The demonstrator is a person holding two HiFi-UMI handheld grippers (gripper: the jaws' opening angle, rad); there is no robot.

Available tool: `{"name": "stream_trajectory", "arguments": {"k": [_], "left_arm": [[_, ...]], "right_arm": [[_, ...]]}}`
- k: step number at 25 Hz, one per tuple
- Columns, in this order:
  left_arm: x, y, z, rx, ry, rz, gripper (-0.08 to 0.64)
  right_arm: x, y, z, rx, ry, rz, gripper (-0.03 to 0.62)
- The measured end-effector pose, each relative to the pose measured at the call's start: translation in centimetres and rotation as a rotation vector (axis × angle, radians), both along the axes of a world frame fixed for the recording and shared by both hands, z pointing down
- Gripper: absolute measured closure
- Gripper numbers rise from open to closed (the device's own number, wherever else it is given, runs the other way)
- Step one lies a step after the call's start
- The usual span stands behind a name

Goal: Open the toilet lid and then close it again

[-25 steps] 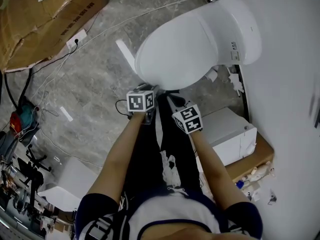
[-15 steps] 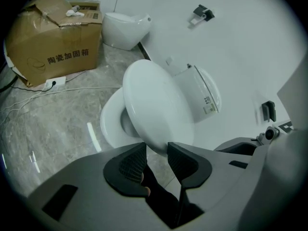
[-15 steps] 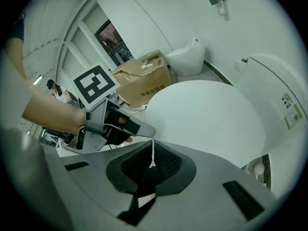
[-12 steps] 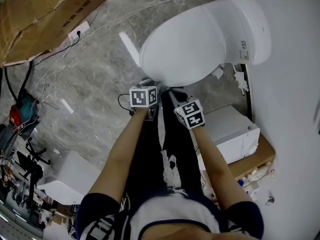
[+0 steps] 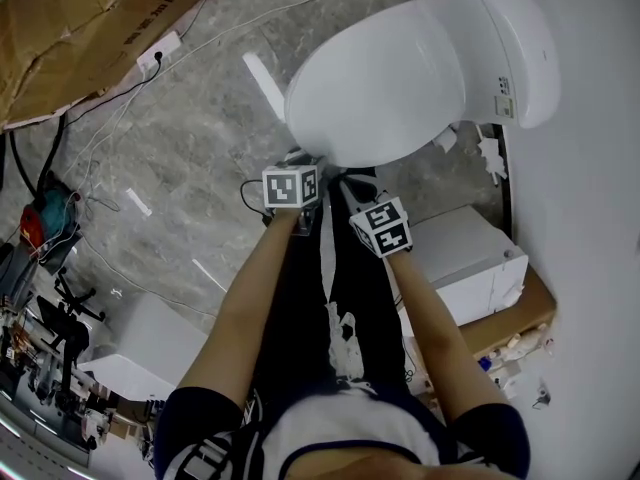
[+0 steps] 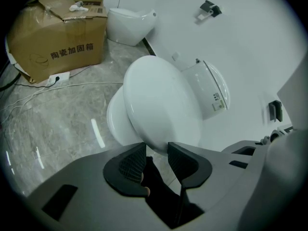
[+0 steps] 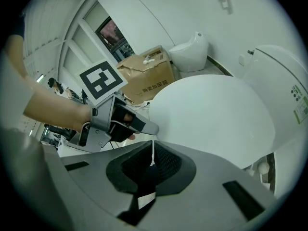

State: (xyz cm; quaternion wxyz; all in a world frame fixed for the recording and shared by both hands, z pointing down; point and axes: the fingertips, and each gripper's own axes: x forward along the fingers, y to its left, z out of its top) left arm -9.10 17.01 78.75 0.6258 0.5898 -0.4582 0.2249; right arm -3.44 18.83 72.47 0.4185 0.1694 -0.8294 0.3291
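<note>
While lid (image 5: 390,78) lies shut, front toward person (image 5: 340,438); L fingers (image 6: 131,163) apart, R fingers (image 7: 167,161) together

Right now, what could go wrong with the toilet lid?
1. The left gripper is open at the front edge of the smooth toilet lid, and the right gripper is shut next to it. Nothing grips the lid, so it might slip and bang.
2. A cable lies on the floor by the person's legs; a foot could catch it.

Grey marble floor (image 5: 170,168), white wall (image 5: 600,218), cardboard box (image 5: 90,18)
</note>
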Motion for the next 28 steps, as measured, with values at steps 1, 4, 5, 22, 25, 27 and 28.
{"name": "stream_trajectory", "arguments": {"k": [1, 4, 5, 22, 25, 27, 28], "left_arm": [[-0.1, 0.0, 0.3, -0.003, -0.002, 0.001, 0.417], [-0.4, 0.1, 1.1, -0.012, -0.009, 0.006, 0.416], [-0.5, 0.2, 1.3, -0.016, -0.012, 0.008, 0.416], [-1.5, 1.0, 5.8, -0.105, -0.036, 0.014, 0.411], [-1.6, 1.2, 6.6, -0.119, -0.043, 0.013, 0.411], [-1.7, 1.2, 7.1, -0.13, -0.048, 0.011, 0.411], [-1.8, 1.2, 7.4, -0.135, -0.051, 0.008, 0.411]], "right_arm": [[-0.1, 0.0, 0.3, -0.002, 0.003, -0.003, 0.575], [-0.4, -0.2, 0.9, 0.0, 0.003, -0.001, 0.577], [-0.5, -0.3, 1.1, 0.002, 0.001, 0.002, 0.577], [-1.8, 0.3, 3.7, -0.017, -0.004, 0.0, 0.577], [-1.8, 0.7, 4.0, -0.021, -0.004, 0.005, 0.575], [-1.6, 0.9, 4.2, -0.023, -0.003, 0.01, 0.575], [-1.5, 1.0, 4.3, -0.024, -0.002, 0.014, 0.575]]}}
